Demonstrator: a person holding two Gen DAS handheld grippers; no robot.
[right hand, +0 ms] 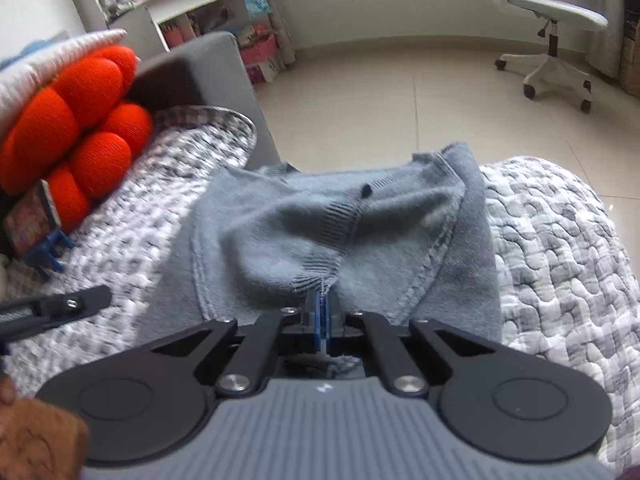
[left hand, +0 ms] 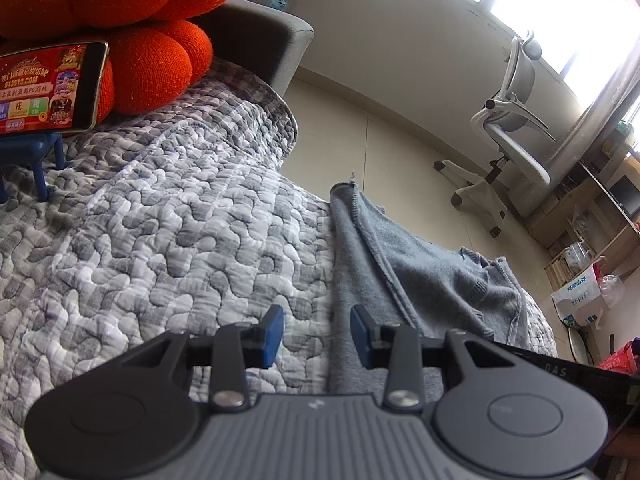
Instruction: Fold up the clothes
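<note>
Right gripper jaws clenched on ribbed knit hem of soft grey sweater, crumpled on puffy quilted grey bed cover; left gripper jaws released, hovering over sweater edge

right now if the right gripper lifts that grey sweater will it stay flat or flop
Probably flop: the grey sweater is soft knit, already bunched and creased where the right gripper pinches its ribbed edge. It likely drags rather than slides, since the quilted cover under it looks textured.
</note>
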